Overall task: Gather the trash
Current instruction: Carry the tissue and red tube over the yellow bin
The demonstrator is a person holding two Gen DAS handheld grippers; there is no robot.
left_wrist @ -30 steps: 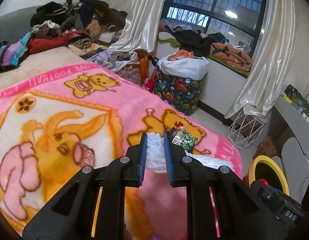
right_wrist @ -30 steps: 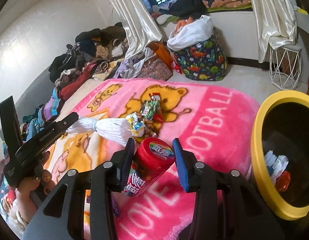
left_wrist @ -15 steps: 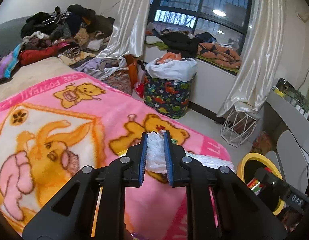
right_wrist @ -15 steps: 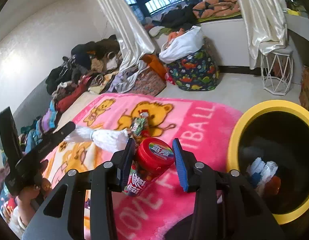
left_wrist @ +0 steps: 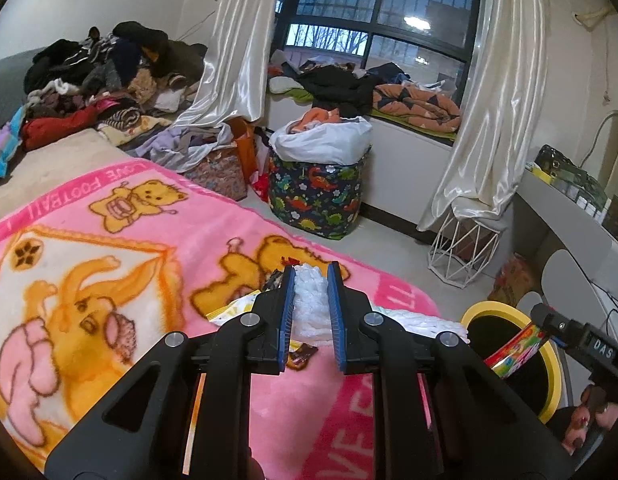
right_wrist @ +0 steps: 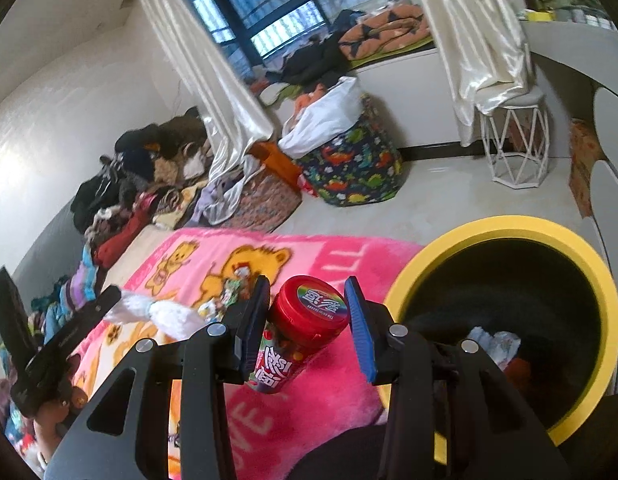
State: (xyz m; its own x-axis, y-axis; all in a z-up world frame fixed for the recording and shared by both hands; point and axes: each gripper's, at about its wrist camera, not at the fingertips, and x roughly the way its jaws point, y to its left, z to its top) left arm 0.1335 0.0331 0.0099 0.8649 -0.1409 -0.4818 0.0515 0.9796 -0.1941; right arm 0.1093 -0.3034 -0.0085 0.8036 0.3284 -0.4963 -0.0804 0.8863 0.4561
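A: Left gripper [left_wrist: 311,280], entry. What did it hold?

B: A crumpled white tissue wad [left_wrist: 311,300]. The jaws were narrowed onto it, both blue pads pressed against its sides. It was held above the pink bear blanket [left_wrist: 149,248], at the near right part of the bed. More white tissue trailed off to the right behind the gripper.

A: And the right gripper [right_wrist: 307,312]?

B: It gripped a red-capped candy jar [right_wrist: 305,320]. The jaws stood partly open, about as wide as the jar. The jar was tilted, cap toward the camera; the left pad touched it, while contact on the right pad could not be confirmed. It sat over the blanket's near edge, just left of the yellow-rimmed bin [right_wrist: 509,226].

A: Bin contents?

B: White crumpled paper [right_wrist: 493,344] and something red lay at the bottom. The bin stood on the floor to the right of the bed.

A: Anything left on the blanket?

B: Snack wrappers [right_wrist: 233,292] lay around the bear print, beyond the right gripper. A dinosaur-print hamper [left_wrist: 317,196] stood far off, under the window.
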